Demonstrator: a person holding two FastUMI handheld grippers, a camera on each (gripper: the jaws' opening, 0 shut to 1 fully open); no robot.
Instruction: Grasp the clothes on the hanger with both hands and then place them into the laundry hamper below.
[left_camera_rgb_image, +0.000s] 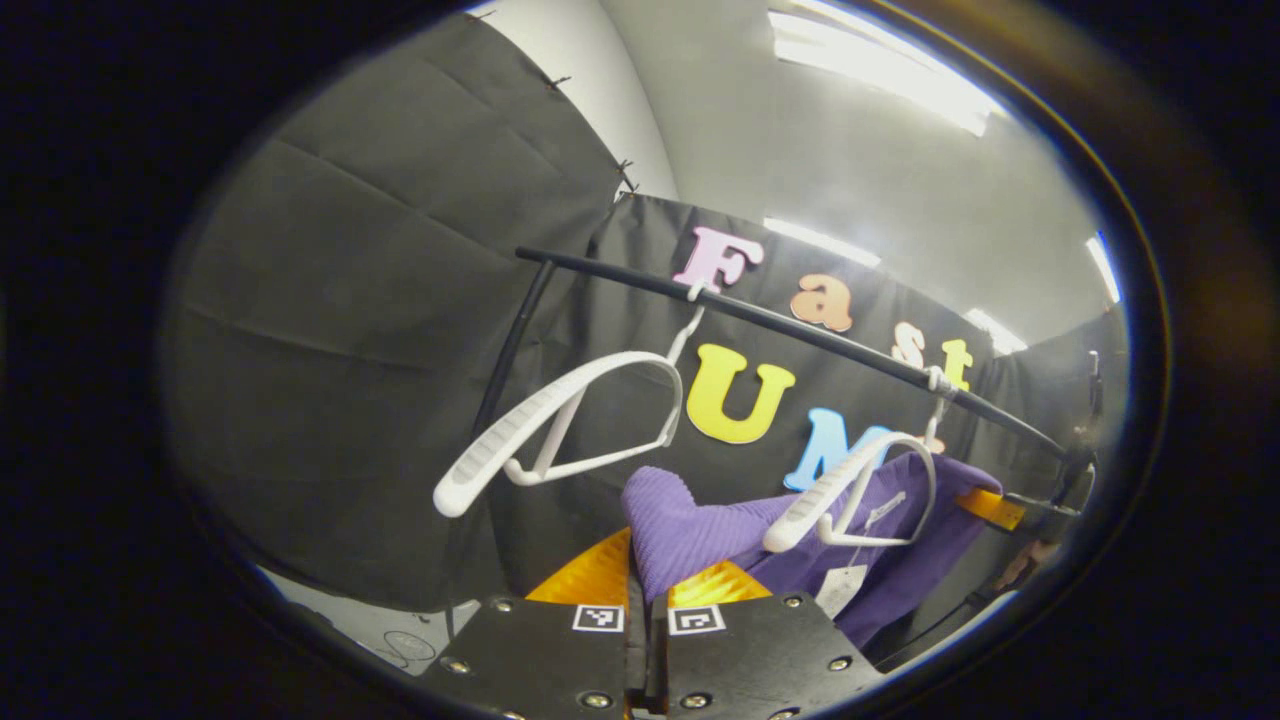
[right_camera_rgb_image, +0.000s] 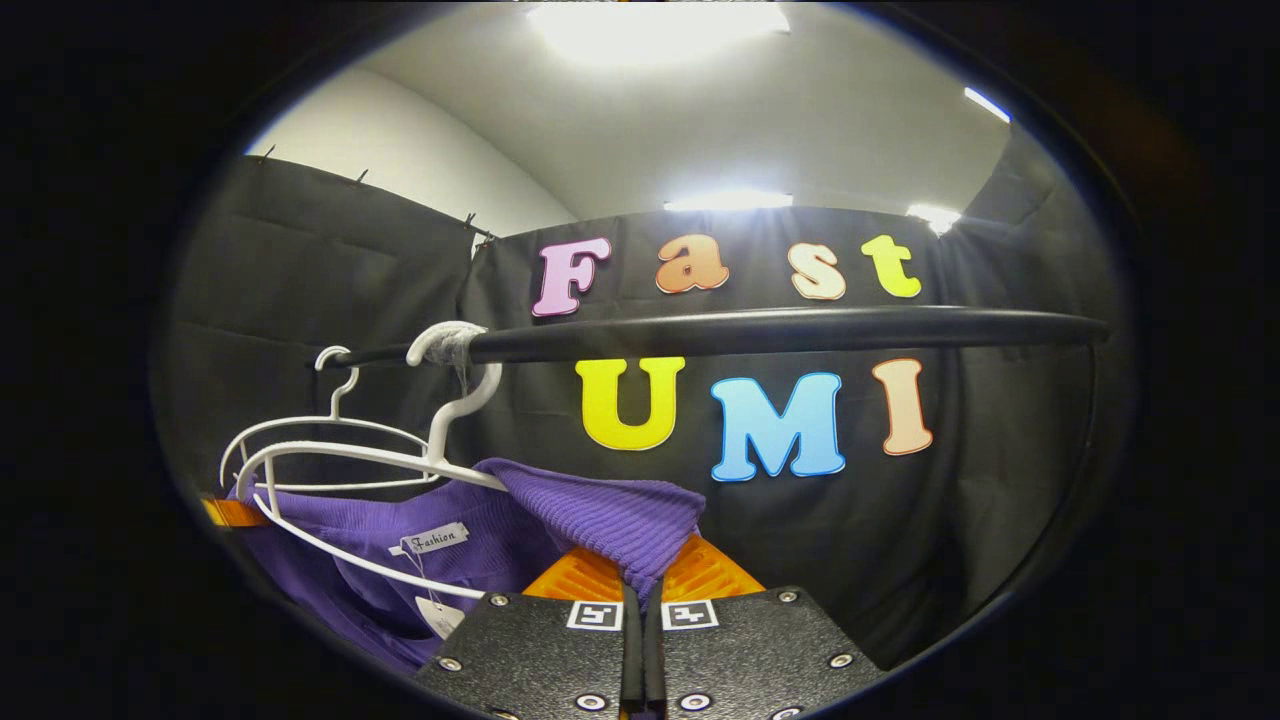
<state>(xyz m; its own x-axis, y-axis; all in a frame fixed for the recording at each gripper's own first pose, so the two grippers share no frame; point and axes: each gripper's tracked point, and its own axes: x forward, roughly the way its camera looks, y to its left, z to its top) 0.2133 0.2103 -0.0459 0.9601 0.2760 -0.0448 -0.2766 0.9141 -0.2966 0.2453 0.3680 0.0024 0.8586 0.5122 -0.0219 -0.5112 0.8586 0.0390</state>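
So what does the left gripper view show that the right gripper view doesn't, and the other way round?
Left gripper view: the rack's upright post under the end of the rail, and the empty hanger hanging well apart from the second hanger.
Right gripper view: the rail's long bare stretch past the hangers, and the sewn neck label.
Both: the rail, both white hangers, the purple garment with its paper tag, and the left tool and right tool, each shut on a fold of the garment.
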